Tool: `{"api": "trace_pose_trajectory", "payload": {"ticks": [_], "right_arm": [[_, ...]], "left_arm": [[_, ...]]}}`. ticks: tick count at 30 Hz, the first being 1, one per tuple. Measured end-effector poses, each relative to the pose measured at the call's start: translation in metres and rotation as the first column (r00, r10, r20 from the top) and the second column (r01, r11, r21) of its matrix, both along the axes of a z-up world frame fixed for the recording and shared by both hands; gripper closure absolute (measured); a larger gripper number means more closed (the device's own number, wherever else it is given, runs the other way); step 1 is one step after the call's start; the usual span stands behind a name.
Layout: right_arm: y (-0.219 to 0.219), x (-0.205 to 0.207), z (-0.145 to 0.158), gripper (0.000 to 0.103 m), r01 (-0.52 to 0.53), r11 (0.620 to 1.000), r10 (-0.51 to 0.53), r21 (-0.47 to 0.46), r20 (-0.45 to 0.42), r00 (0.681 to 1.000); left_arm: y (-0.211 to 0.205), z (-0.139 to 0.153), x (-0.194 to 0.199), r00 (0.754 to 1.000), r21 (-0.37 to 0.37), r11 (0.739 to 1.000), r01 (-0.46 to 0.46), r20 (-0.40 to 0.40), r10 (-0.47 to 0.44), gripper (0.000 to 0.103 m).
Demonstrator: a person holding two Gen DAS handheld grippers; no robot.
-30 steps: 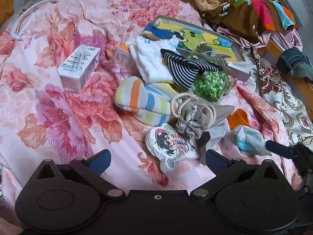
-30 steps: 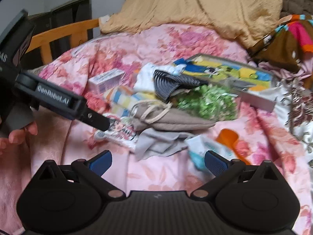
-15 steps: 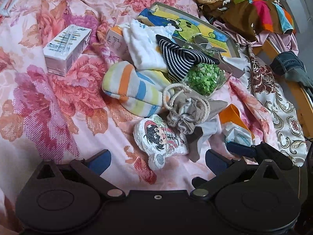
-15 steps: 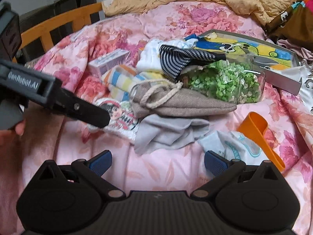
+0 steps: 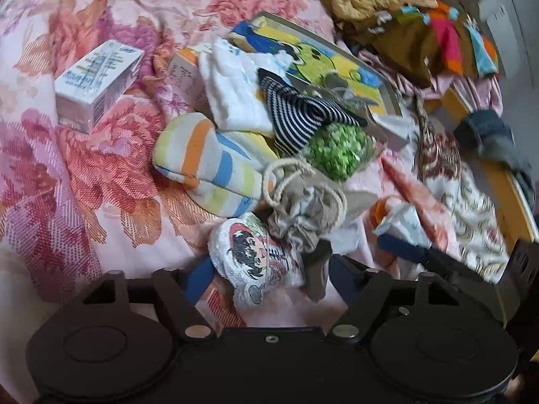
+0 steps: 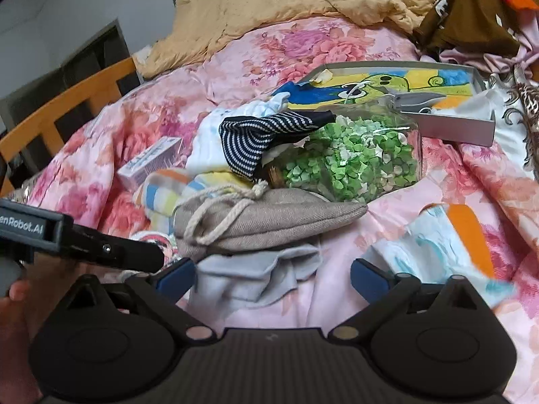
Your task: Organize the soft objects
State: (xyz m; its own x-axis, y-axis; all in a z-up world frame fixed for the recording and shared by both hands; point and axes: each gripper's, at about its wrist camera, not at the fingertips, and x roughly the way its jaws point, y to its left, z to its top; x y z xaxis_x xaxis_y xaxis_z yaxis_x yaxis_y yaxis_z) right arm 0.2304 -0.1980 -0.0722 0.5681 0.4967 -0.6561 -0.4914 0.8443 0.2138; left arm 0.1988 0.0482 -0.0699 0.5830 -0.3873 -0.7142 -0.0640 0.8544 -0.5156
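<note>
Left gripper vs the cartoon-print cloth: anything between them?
Nothing visible. The cartoon-print cloth already lies between the fingers of the left gripper, whose jaws have just been closing; the pads do not look pressed on it yet. The drawstring pouch borders its far edge, and a grey cloth sits by the right finger.

Left gripper [image 5: 266, 277] jaws have just been closing; right gripper [image 6: 273, 274] gapes wide.

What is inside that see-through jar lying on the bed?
The clear jar is packed with little green and white folded bits. A striped cloth lies over its mouth end, so whether it has a lid cannot be seen.
</note>
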Motion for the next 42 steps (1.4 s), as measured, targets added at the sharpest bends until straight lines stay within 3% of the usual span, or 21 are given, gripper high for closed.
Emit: {"api": "trace_pose_trajectory", "payload": {"ticks": [6, 10, 15, 17, 22, 27, 37, 42], "right_arm": [[0.014, 0.006, -0.007, 0.016, -0.038, 0.999, 0.039, -0.039, 0.034, 0.999], [0.019, 0.007, -0.012, 0.024, -0.059, 0.996, 0.062, -0.071, 0.042, 0.997], [0.022, 0.013, -0.017, 0.034, -0.067, 0.995, 0.071, -0.072, 0.046, 0.996], [0.026, 0.013, -0.018, 0.049, -0.092, 0.992, 0.096, -0.081, 0.045, 0.994], [0.029, 0.008, -0.019, 0.052, -0.11, 0.989, 0.114, -0.103, 0.035, 0.993], [0.026, 0.011, -0.022, 0.052, -0.098, 0.99, 0.099, -0.098, 0.011, 0.995], [0.032, 0.002, -0.017, 0.084, -0.104, 0.983, 0.111, -0.148, 0.038, 0.993], [0.038, -0.011, -0.006, 0.088, -0.085, 0.971, 0.115, -0.226, 0.12, 0.986]], "left_arm": [[0.018, -0.015, 0.003, 0.991, -0.14, 0.983, -0.121, -0.069, 0.112, 0.054], [0.016, -0.017, 0.005, 0.991, -0.147, 0.981, -0.123, -0.062, 0.115, 0.059], [0.005, -0.016, 0.008, 0.997, -0.093, 0.993, -0.078, -0.02, 0.077, 0.059], [0.002, -0.016, 0.009, 0.998, -0.074, 0.995, -0.063, -0.009, 0.062, 0.06], [0.0, -0.016, 0.01, 1.0, -0.062, 0.998, -0.029, -0.004, 0.029, 0.078], [-0.006, -0.015, 0.011, 1.0, -0.028, 1.0, -0.001, 0.022, 0.002, 0.078], [-0.01, -0.013, 0.011, 0.998, 0.037, 0.999, 0.028, 0.057, -0.03, 0.077], [-0.017, 0.0, 0.004, 0.989, 0.109, 0.993, 0.048, 0.131, -0.062, 0.084]]}}
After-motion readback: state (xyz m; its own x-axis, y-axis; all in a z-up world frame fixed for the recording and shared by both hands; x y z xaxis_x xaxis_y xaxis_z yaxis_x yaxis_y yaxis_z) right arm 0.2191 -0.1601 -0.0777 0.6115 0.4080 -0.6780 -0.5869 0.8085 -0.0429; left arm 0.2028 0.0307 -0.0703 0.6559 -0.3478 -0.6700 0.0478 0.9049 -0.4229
